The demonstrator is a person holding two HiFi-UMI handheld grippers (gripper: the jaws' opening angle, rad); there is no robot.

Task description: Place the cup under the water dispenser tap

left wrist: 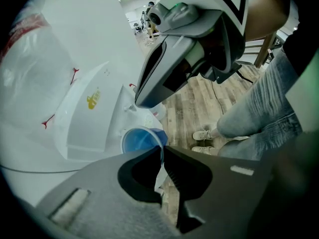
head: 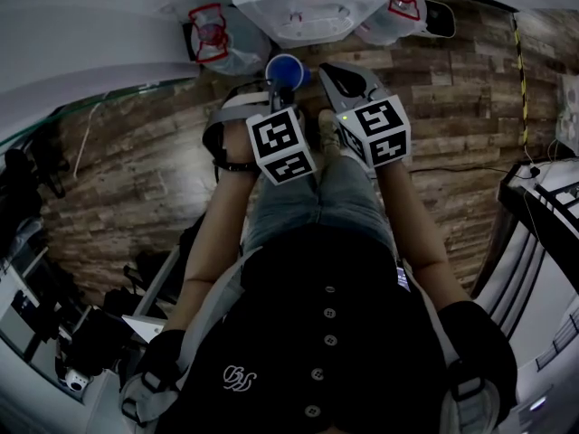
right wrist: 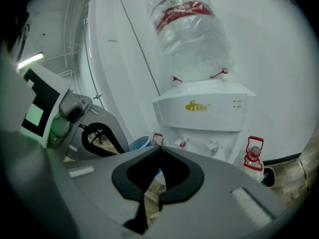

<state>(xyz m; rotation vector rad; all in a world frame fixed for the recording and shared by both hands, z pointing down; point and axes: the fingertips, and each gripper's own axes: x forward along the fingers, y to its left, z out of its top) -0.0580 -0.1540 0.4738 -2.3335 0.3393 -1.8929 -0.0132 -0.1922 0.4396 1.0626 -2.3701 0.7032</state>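
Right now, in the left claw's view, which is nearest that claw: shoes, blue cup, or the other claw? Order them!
1. Blue cup, rim pinched in the left claw.
2. Right claw, just above it.
3. Shoes, down on the floor, right.

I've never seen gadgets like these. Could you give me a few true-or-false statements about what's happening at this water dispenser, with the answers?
1. The left gripper pinches the rim of a blue cup. True.
2. The right gripper holds a second cup. False: its jaws are together on nothing.
3. The blue cup stands under one of the taps. False: it hangs in the left gripper, and in the right gripper view it is off to the left of the taps.
4. A large clear water bottle sits upside down on top of the white dispenser. True.
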